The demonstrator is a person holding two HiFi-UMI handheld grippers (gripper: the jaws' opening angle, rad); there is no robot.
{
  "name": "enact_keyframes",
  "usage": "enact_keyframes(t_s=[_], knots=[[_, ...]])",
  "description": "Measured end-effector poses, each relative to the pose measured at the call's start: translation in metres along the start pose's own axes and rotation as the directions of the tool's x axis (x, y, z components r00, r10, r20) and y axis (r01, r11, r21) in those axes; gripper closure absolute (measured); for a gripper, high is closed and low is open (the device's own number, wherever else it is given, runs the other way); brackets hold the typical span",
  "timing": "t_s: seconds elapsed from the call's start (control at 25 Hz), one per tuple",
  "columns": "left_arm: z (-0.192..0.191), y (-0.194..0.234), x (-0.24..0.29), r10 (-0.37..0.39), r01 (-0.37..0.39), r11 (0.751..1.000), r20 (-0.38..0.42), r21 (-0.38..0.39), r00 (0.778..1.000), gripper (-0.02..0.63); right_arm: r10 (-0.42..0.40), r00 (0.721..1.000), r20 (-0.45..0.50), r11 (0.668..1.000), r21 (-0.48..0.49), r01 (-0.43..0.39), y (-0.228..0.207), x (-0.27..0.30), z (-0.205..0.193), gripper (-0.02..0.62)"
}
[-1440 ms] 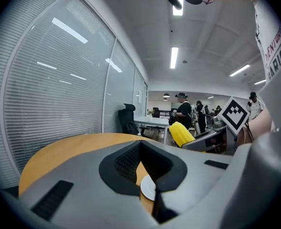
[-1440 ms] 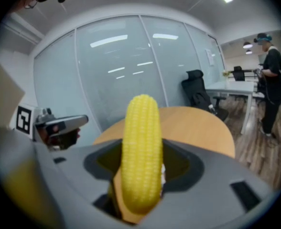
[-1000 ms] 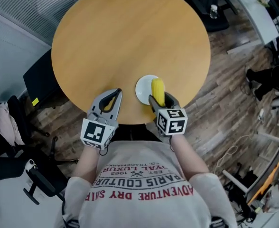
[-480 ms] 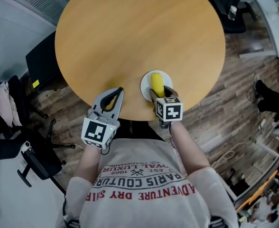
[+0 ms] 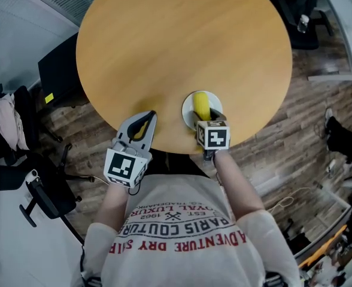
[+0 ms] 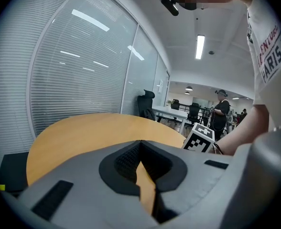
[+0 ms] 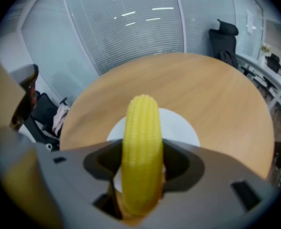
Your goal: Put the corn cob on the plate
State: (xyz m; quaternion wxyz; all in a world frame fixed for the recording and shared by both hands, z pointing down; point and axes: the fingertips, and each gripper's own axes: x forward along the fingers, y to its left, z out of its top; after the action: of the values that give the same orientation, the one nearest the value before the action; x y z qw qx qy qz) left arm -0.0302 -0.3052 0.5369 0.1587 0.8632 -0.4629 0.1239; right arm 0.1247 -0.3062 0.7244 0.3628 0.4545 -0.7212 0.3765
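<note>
Round wooden worktop, office floor around. Right gripper clamps corn cob just above white plate, apparently positioned for release. Left gripper closed, empty, idle beside.

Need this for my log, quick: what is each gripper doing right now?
Left gripper: shut, nothing held.
Right gripper: shut on the corn cob, over the plate.
</note>
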Motion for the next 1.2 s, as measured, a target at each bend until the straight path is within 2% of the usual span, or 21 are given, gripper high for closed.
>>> enact_keyframes(t_s=[0.16, 0.28, 0.4, 0.64, 0.76, 0.8, 0.84, 0.88, 1.08, 1.2], knots=[[0.002, 0.002, -0.003, 0.01, -0.01, 1.0, -0.001, 0.011, 1.0, 0.574, -0.006, 1.0, -0.016, 1.0, -0.019, 0.006, 0.002, 0.002, -0.001, 0.333], [0.003, 0.007, -0.003, 0.025, -0.025, 1.0, 0.0, 0.006, 1.0, 0.574, 0.021, 1.0, -0.012, 1.0, 0.014, -0.021, 0.003, 0.002, -0.001, 0.333], [0.007, 0.01, -0.003, 0.023, -0.023, 1.0, 0.002, 0.012, 1.0, 0.574, 0.048, 0.999, 0.011, 0.998, 0.047, -0.048, 0.007, -0.001, 0.004, 0.333], [0.023, 0.007, 0.0, 0.016, -0.017, 0.999, 0.027, 0.043, 1.0, 0.574, 0.024, 0.997, 0.071, 1.0, 0.015, -0.025, 0.011, -0.023, 0.023, 0.333], [0.031, 0.001, 0.003, 0.002, -0.004, 0.999, 0.041, 0.052, 0.999, 0.574, 0.009, 0.99, 0.143, 1.0, 0.016, -0.011, 0.011, -0.046, 0.039, 0.333], [0.033, 0.0, 0.003, -0.004, 0.001, 0.998, 0.049, 0.055, 0.999, 0.574, -0.012, 0.982, 0.19, 1.0, 0.023, 0.008, 0.009, -0.057, 0.047, 0.34], [0.037, -0.001, 0.004, -0.01, 0.007, 0.998, 0.057, 0.059, 0.998, 0.574, -0.041, 0.969, 0.244, 0.999, 0.032, 0.034, 0.007, -0.069, 0.056, 0.416], [0.041, -0.001, 0.004, -0.016, 0.012, 0.998, 0.065, 0.066, 0.998, 0.574, -0.069, 0.953, 0.295, 0.997, 0.041, 0.06, 0.005, -0.081, 0.064, 0.536], [0.064, -0.013, 0.008, -0.055, 0.044, 0.994, 0.109, 0.102, 0.993, 0.574, -0.122, 0.888, 0.444, 0.992, 0.039, 0.117, 0.0, -0.134, 0.089, 0.558], [0.079, -0.022, 0.009, -0.089, 0.07, 0.988, 0.138, 0.135, 0.986, 0.574, -0.12, 0.835, 0.537, 0.991, 0.021, 0.129, -0.001, -0.166, 0.104, 0.566]])
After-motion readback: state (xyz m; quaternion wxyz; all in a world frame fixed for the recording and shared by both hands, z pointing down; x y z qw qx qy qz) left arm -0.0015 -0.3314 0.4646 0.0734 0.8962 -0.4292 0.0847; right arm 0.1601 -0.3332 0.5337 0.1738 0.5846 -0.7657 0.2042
